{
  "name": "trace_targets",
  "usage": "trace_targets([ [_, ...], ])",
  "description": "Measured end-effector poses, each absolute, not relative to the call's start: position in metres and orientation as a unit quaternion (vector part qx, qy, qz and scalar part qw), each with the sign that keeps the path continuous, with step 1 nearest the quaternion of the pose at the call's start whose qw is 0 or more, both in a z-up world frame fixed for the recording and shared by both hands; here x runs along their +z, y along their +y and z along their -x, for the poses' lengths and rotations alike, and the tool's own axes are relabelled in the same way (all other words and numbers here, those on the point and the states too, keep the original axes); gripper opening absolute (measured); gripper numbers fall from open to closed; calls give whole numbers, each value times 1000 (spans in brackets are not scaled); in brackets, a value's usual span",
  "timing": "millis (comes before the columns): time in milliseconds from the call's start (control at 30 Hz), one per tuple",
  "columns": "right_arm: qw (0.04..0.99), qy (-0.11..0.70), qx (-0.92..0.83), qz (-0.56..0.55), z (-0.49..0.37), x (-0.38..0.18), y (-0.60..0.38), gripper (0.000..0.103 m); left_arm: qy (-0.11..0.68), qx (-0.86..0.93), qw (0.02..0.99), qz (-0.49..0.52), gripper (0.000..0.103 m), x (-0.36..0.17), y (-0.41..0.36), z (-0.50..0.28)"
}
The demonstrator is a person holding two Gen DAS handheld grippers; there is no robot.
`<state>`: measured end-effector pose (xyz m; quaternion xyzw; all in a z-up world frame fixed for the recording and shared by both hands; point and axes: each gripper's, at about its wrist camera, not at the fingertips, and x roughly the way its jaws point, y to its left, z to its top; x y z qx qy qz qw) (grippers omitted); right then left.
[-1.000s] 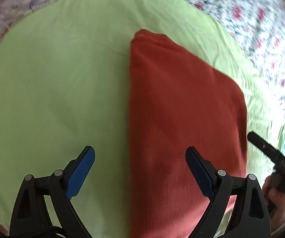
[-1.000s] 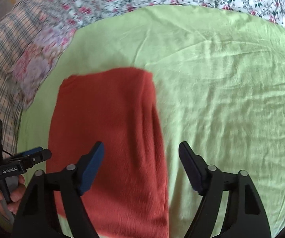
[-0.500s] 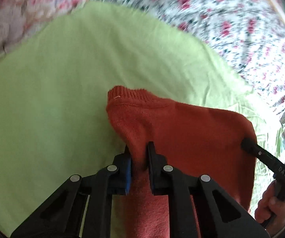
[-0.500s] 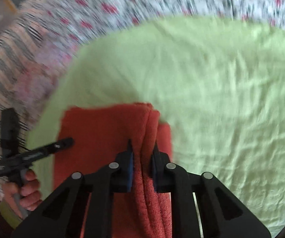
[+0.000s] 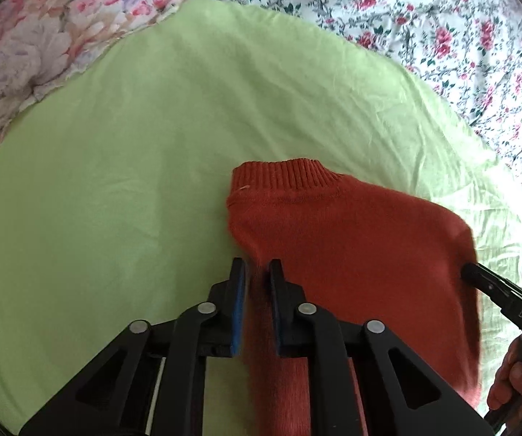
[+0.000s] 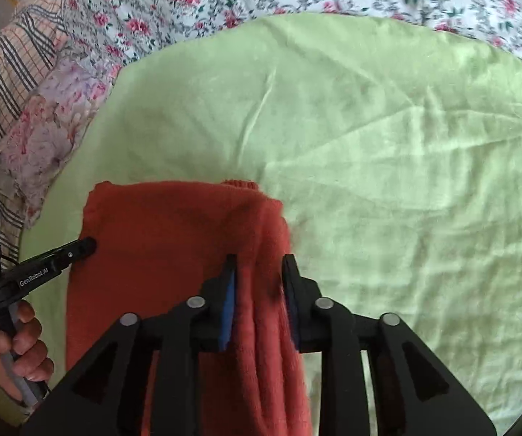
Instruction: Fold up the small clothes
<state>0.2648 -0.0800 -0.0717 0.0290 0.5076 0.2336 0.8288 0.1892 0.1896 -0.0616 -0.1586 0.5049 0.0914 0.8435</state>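
Observation:
A rust-red knit sweater (image 5: 351,239) lies folded on a light green sheet (image 5: 133,145); its ribbed hem faces away from me. My left gripper (image 5: 257,272) is shut on the sweater's left edge. My right gripper (image 6: 257,269) is shut on a bunched fold at the sweater's right edge (image 6: 173,239). The near edge is lifted over the far part. The right gripper's finger shows at the right of the left wrist view (image 5: 497,290), and the left gripper's finger shows at the left of the right wrist view (image 6: 61,258).
The green sheet (image 6: 388,145) lies on a floral bedspread (image 5: 424,18). A pastel floral pillow (image 5: 35,47) sits at the back left, beside a striped plaid cloth (image 6: 3,69). The sheet is wrinkled to the right.
Both grippers closed on the sweater's near edge and carried it away from me, folding it over the far part. The visible sweater is now shorter.

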Motion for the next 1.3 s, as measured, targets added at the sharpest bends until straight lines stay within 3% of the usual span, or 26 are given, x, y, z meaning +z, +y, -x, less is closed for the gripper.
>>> trace_targets([
  [300, 830, 486, 270, -42, -200, -45, -136, 34, 494, 34, 853, 169, 18, -23, 149, -86],
  [500, 803, 504, 316, -19, -147, -63, -146, 34, 528, -4, 835, 154, 17, -42, 104, -30],
  [667, 802, 547, 242, 10, -151, -100, -157, 34, 559, 15, 818, 137, 20, -77, 90, -19],
  [767, 792, 562, 237, -35, -159, -114, -168, 37, 557, 20, 819, 137, 20, -77, 87, -18],
  [1000, 811, 541, 220, 28, -149, -111, -157, 37, 556, 29, 822, 116, 22, -74, 75, -9],
  [1067, 815, 539, 210, 30, -149, -110, -161, 37, 557, 35, 822, 110, 26, -74, 75, 0],
  [1133, 819, 535, 201, 44, -144, -107, -166, 37, 561, 53, 820, 101, 37, -76, 79, 2],
  [1300, 828, 530, 178, 45, -134, -94, -184, 37, 557, 70, 819, 119, 37, -65, 81, 21],
])
